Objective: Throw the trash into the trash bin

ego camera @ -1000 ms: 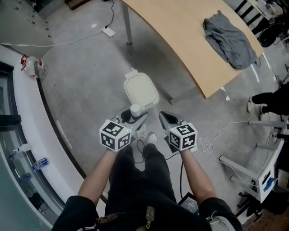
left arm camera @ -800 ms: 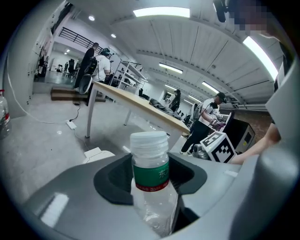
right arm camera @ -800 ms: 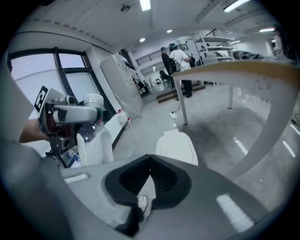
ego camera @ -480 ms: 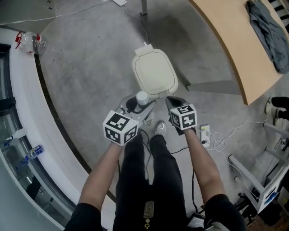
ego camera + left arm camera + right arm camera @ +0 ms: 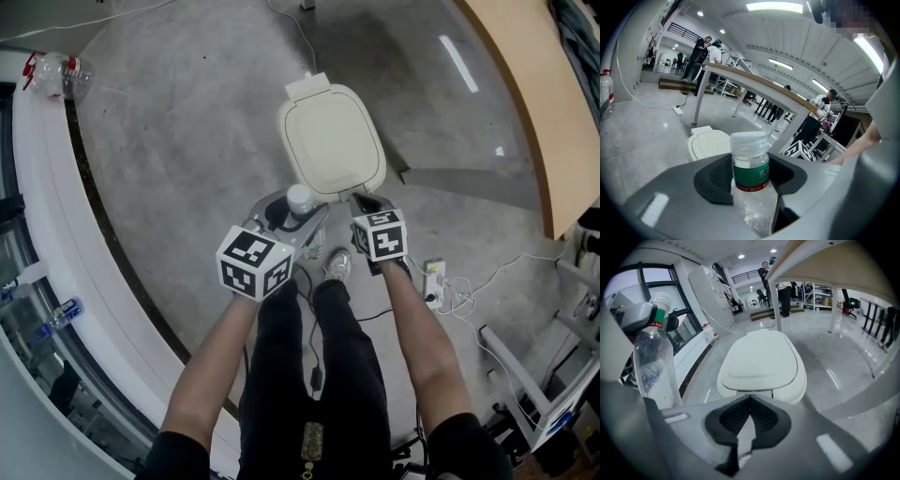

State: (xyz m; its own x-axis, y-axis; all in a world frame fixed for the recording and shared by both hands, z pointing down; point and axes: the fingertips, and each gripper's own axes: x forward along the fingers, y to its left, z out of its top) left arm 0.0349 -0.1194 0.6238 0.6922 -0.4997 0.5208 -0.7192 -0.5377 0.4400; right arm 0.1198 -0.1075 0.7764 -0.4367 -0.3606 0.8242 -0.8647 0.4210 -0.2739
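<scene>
The left gripper (image 5: 289, 217), clamped on the clear plastic bottle with white cap and green label (image 5: 299, 199), has sunk toward the cream, closed-lid trash bin (image 5: 330, 141) just ahead. The right gripper (image 5: 366, 204), jaws together and empty, has dropped alongside, likely to open the lid.

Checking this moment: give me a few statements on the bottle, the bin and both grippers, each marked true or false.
1. The left gripper grips a clear plastic bottle with a white cap. True.
2. The trash bin's lid stands open. False: the lid of the white trash bin is down.
3. The right gripper carries a second bottle. False: its jaws are together with nothing between them.
4. Another bottle with a red cap shows at the top left of the head view, by the white ledge. True.
</scene>
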